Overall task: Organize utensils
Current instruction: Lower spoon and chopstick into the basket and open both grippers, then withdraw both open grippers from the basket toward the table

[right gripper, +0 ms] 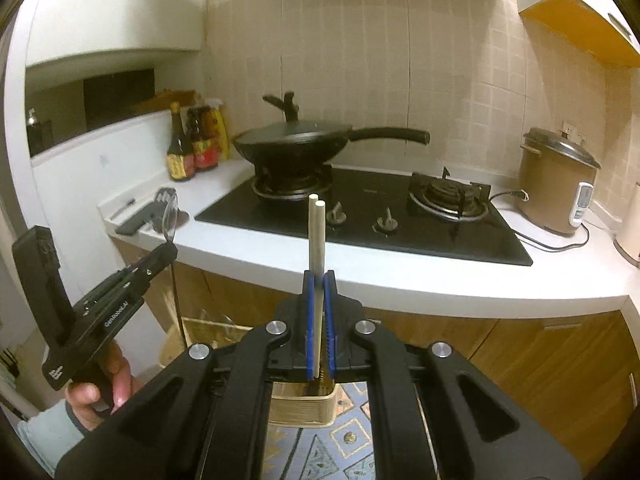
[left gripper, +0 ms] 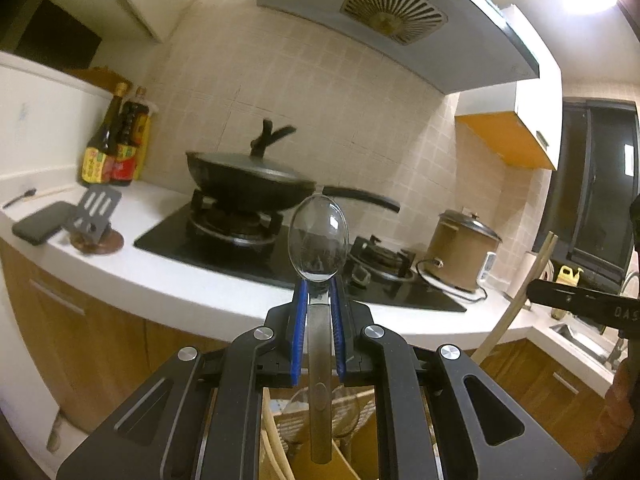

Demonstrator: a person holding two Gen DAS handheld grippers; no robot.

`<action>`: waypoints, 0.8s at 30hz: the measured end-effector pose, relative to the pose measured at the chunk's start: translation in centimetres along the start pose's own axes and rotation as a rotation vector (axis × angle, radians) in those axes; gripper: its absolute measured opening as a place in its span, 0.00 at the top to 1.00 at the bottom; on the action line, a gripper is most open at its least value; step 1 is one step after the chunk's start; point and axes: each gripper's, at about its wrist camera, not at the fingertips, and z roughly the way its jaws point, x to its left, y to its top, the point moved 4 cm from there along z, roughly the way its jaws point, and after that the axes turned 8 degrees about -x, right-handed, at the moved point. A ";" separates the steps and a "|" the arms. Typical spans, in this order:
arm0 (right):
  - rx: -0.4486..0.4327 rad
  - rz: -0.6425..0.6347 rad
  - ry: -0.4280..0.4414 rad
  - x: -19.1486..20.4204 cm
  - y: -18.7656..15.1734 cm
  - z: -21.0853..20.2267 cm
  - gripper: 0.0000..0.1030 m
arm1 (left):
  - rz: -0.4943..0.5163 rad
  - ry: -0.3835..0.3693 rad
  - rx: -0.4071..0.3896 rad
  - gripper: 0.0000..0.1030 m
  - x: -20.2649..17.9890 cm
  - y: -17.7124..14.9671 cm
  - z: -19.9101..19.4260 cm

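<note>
The metal spoon (left gripper: 319, 240) stands upright in the left hand-held gripper (left gripper: 319, 284), whose blue pads (left gripper: 299, 320) are clamped on its handle; the bowl rises above the fingertips and the handle's lower end hangs over a wooden utensil box (left gripper: 352, 460) that is mostly hidden by the gripper body. The 2 pale chopsticks (right gripper: 316, 240) are pinched upright in the right hand-held gripper (right gripper: 319, 280), their lower ends hidden behind it above a wooden holder (right gripper: 300, 408) on the patterned floor mat (right gripper: 320, 448). Behind both, the white bench (right gripper: 400, 276) carries a black gas hob (right gripper: 380, 216) with a lidded wok (right gripper: 296, 144), sauce bottles (right gripper: 192, 148), a slotted spatula (left gripper: 96, 212) and a brown rice cooker (right gripper: 556, 184); motion blur softens the left view
</note>
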 end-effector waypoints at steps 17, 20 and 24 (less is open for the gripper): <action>0.126 0.051 0.075 0.6 -4.3 2.6 0.96 | 0.063 0.023 0.028 0.70 0.5 -2.9 -1.4; 0.138 0.064 0.081 0.5 -4.7 1.9 0.94 | 0.077 0.012 0.043 0.64 0.3 -2.7 -2.4; 0.166 0.082 0.100 0.4 -5.7 0.0 0.76 | 0.044 -0.001 0.076 0.60 0.8 -1.9 -4.1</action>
